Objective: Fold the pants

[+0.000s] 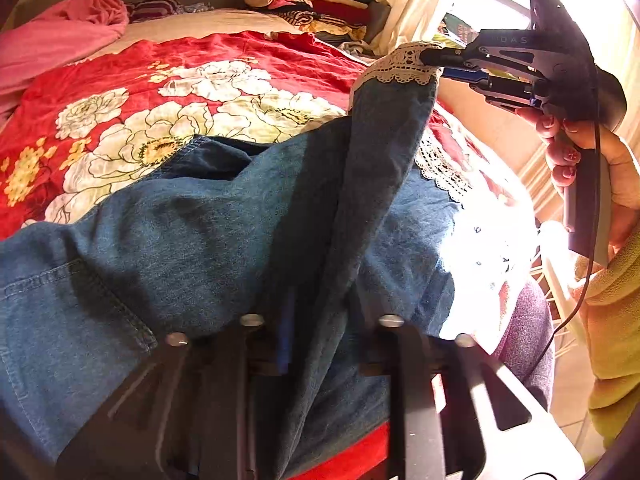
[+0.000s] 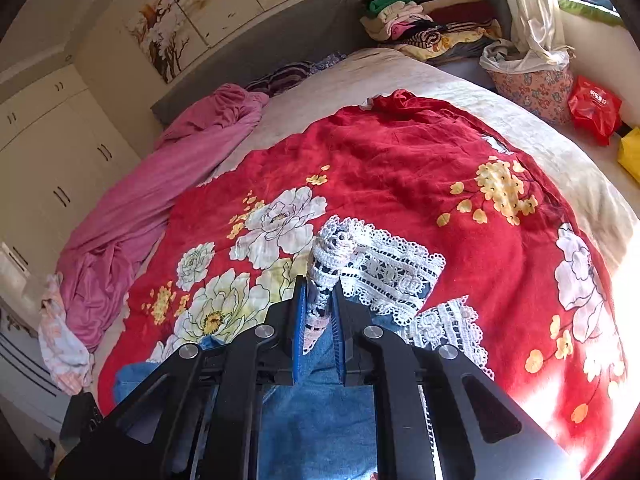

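pinching a fold of denim, your left gripper [image 1: 316, 320] sits at the near edge of the bed, its fingers drawn together on the blue pants [image 1: 192, 232], though blur and shadow hide the tips. the pants lie spread across the near part of the red floral blanket [image 1: 120, 92], a back pocket seam showing toward the near left. from that pinch one leg rises as a taut ridge of cloth up to your right gripper [image 1: 434, 65], held above the bed's right side in your hand [image 1: 568, 148]. its fingers are clamped on the white lace cuff [image 2: 320, 280] of that leg, the blue pads pressed to both sides of the bunched lace. just beyond and to the right, the other lace cuff [image 2: 400, 276] lies flat on the blanket. farther out, a pink sheet [image 2: 160, 200] is heaped along the bed's left edge. stacked folded clothes [image 2: 404, 16] sit past the far right corner, beside a pale curtain [image 2: 532, 12].
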